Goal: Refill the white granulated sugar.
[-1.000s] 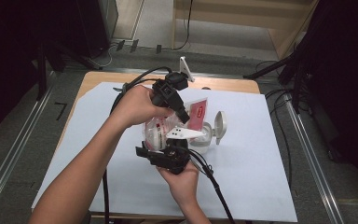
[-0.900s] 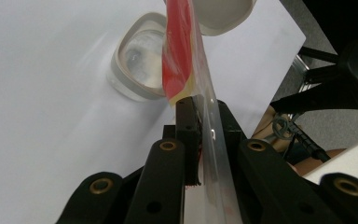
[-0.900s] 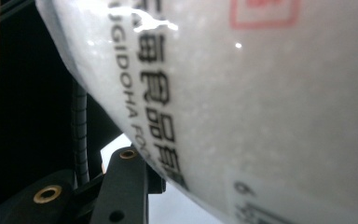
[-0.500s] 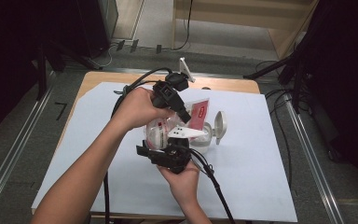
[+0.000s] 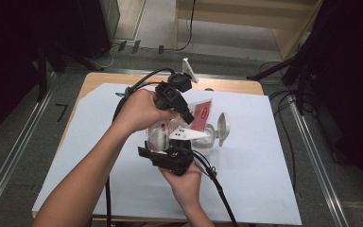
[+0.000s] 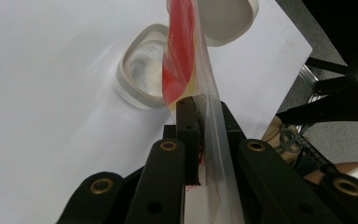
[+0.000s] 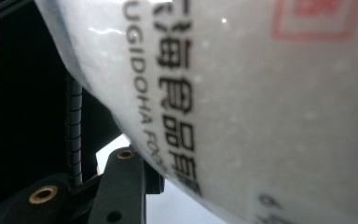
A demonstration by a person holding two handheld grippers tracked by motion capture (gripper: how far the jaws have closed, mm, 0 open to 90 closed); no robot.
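The top edge of a plastic bag is clamped by the left tool above an open container; the bag's white body is gripped by the right tool.

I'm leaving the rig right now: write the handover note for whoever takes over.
Left tongs: shut on the top edge of the clear red-printed bag, held up over the open white container.
Right tongs: around the bag's full lower part, white granules inside; whether they press it I cannot tell.
Container lid is flipped open, on the white sheet.
Done: bag lifted, lid open.
Left: probably tipping the contents into the container, then closing the lid.
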